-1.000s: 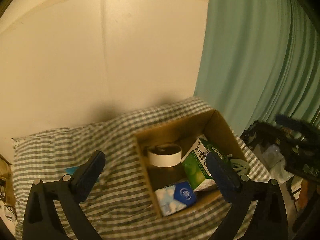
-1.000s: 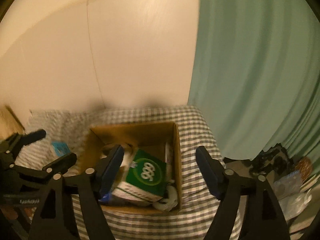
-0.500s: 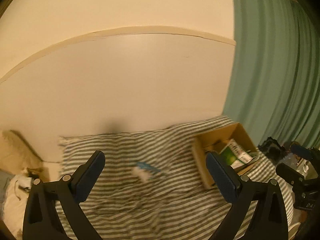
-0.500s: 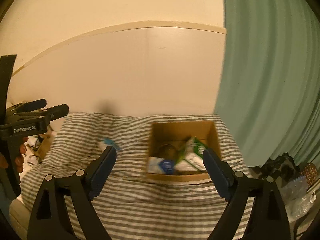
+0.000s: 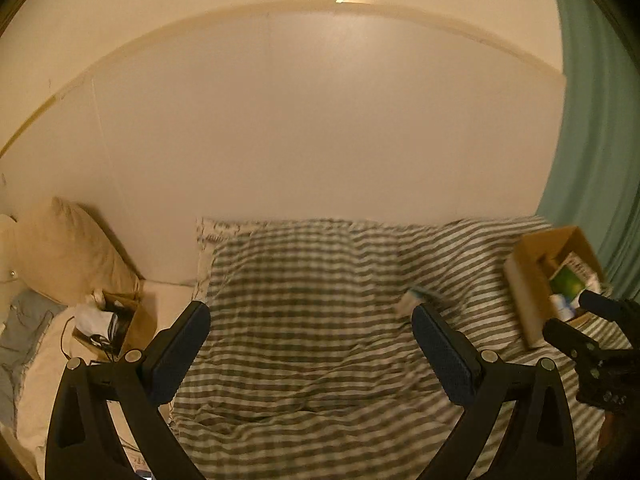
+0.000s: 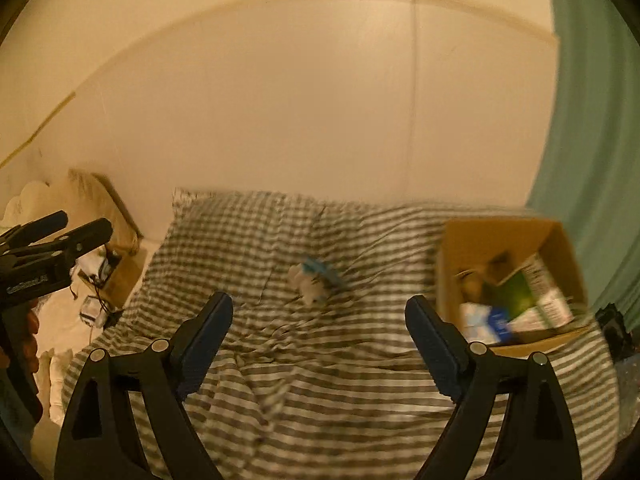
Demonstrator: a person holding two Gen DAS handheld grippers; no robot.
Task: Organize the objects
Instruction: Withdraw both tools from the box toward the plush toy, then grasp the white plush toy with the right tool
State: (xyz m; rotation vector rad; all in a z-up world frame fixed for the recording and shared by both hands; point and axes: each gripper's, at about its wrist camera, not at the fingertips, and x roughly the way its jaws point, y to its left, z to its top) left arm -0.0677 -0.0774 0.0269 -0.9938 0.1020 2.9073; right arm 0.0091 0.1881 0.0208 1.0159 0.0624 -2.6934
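We hold the left gripper (image 5: 311, 338) above the near part of a bed spread with a grey-and-white striped blanket (image 5: 312, 280), its jaws wide apart and holding nothing. Our right gripper (image 6: 319, 330) hangs over the same blanket, jaws likewise spread and bare. Beyond them, a small blue-and-white packet (image 6: 316, 280) lies alone on the stripes, blurred, well left of the cardboard box (image 6: 560, 248) at the bed's right end. In the box we see a green carton (image 6: 524, 292) leaning against the right wall and a blue-and-white pack (image 6: 490, 322) near the front. A teal curtain (image 6: 592, 140) hangs behind the box. A beige pillow (image 5: 68, 248) rests at the far left.
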